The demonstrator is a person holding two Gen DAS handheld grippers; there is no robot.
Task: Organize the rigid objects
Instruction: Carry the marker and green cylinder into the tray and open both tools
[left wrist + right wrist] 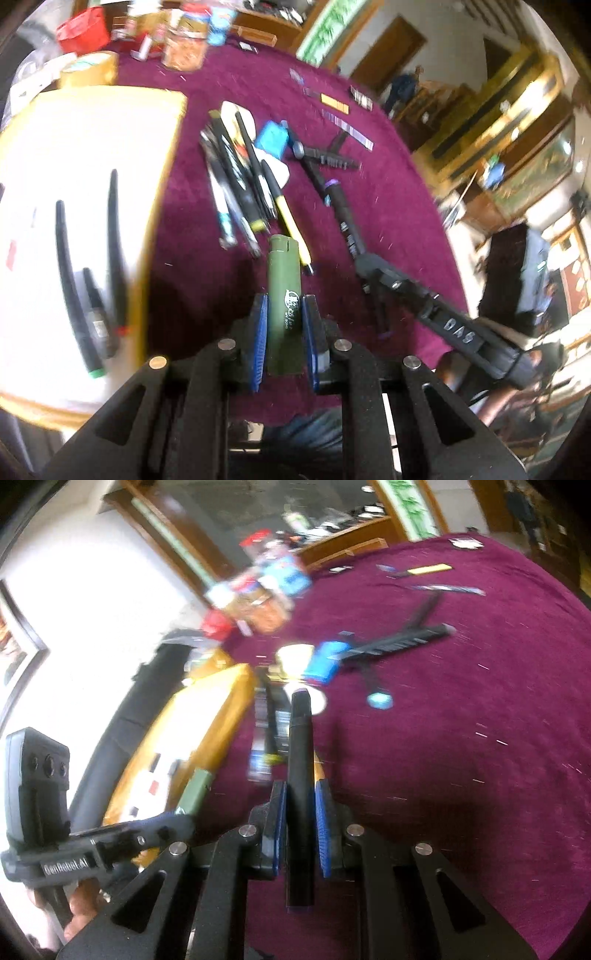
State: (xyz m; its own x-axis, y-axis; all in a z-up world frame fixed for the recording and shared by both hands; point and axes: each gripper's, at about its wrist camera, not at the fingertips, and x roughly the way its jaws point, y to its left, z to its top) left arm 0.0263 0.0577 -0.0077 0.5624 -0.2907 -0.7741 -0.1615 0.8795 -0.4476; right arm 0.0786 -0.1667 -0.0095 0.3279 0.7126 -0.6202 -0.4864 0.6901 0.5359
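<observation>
1. My left gripper (283, 332) is clamped on a green lighter (283, 295), blue pads tight on both its sides, held above the maroon tablecloth (388, 206).
2. My right gripper (300, 812) is closed around a black marker (300, 775), which sticks out forward between the pads.
3. Pile of pens (240, 184) lies on the cloth just ahead of the lighter.
4. White tray (92, 184) to the left holds black pens.
5. Blue box (272, 138) sits beside the pile; frames blurred.
</observation>
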